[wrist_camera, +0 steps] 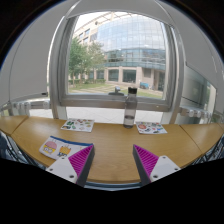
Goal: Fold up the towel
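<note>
No towel shows in the gripper view. My gripper [113, 163] is open and holds nothing; its two fingers, each with a magenta pad [80, 160], stand wide apart over a bare stretch of the wooden table [112, 140]. The other pad [146, 160] is on the right finger. The fingers point toward the far edge of the table and the large window [120, 55] behind it.
A dark bottle [131, 106] stands at the table's far edge by the window. Printed sheets lie at the far left [77, 125], far right [151, 128] and near left [62, 149]. Buildings and trees show outside.
</note>
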